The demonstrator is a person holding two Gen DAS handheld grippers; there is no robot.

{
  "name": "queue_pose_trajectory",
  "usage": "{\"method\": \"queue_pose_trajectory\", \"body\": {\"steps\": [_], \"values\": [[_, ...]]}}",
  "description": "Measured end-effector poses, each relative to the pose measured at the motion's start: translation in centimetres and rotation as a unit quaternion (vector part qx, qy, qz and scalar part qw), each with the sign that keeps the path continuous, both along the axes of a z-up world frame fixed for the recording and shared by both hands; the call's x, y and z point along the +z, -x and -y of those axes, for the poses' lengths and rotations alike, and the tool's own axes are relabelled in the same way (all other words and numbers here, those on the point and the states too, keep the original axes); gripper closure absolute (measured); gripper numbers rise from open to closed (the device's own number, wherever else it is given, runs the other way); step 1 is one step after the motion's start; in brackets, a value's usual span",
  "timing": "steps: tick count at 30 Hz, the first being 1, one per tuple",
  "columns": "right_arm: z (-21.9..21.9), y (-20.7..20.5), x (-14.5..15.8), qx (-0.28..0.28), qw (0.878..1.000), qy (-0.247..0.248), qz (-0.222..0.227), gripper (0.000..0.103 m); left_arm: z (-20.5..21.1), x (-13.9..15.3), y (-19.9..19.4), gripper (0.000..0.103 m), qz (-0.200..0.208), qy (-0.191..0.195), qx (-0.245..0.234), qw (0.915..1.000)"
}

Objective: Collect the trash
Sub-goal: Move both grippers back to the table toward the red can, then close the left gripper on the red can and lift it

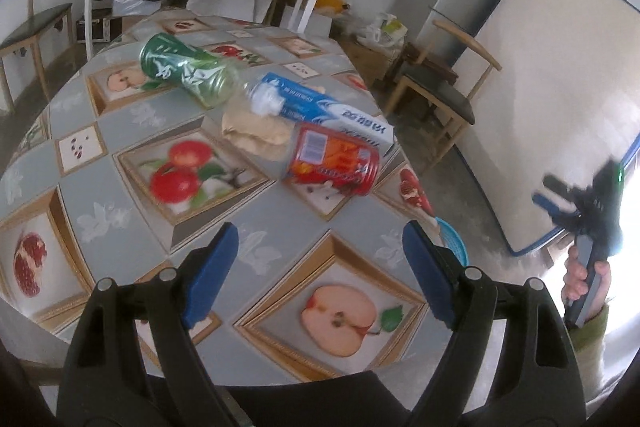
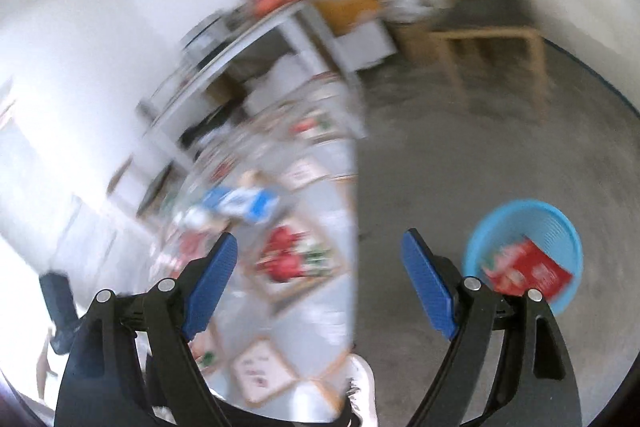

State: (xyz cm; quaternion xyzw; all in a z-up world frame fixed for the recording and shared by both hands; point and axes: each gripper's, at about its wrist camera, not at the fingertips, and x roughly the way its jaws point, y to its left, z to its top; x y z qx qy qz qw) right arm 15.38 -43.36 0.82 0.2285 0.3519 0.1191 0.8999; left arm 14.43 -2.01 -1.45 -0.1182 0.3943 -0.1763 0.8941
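While both my left gripper (image 1: 320, 267) and right gripper (image 2: 320, 275) gape wide and empty, the red can (image 1: 334, 161) lying near the table (image 1: 100, 155) edge could roll off if nudged carelessly.

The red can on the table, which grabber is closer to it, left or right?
Left. The left gripper hovers over the table just short of the red can, fingers open. The right gripper is raised off beyond the table's edge.

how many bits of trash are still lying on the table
4: a green bottle at the far side, a blue-white box right of it, a crumpled brown paper beside the box, a red packet nearest. More could hide behind them.
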Motion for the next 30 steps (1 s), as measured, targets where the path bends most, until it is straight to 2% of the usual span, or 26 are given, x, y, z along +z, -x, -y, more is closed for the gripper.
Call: {"method": "queue_pose_trajectory", "body": {"steps": [3,6,9,13,16,19,22,26,30], "values": [[-6.2,-3.7,0.7,0.077,0.997,0.023,-0.020,0.021,-0.6,-1.0,0.5,0.023,-0.009,0.012,-0.003,0.9999],[-11.1,-6.9,0.9,0.126,0.991,0.044,-0.033,0.021,-1.1,-2.0,1.2,0.023,-0.013,0.030,-0.007,0.9994],[-15.6,-10.8,0.6,0.163,0.984,0.039,-0.059,0.021,-1.8,-2.7,2.0,0.023,-0.015,0.050,-0.007,0.9986],[-20.0,-15.9,-0.7,0.174,0.978,0.059,-0.102,0.021,-2.9,-3.6,2.4,0.023,-0.017,0.094,-0.008,0.9954],[-21.5,-18.4,-2.5,0.170,0.972,0.061,-0.147,0.022,-4.0,-4.3,2.4,0.023,-0.021,0.136,-0.013,0.9904],[-22.1,-18.7,-3.8,0.170,0.966,0.060,-0.184,0.022,-5.1,-4.8,1.9,0.023,-0.028,0.172,-0.013,0.9845],[-22.5,-16.9,-3.7,0.192,0.960,0.041,-0.198,0.022,-6.1,-5.0,1.4,0.023,-0.030,0.195,-0.012,0.9802],[-22.6,-14.2,-2.9,0.243,0.946,-0.035,-0.211,0.022,-6.8,-5.2,0.8,0.023,-0.035,0.219,-0.014,0.9750],[-22.2,-13.3,-2.6,0.234,0.949,-0.041,-0.208,0.022,-7.2,-5.6,-0.1,0.023,-0.044,0.234,-0.010,0.9712]]}}
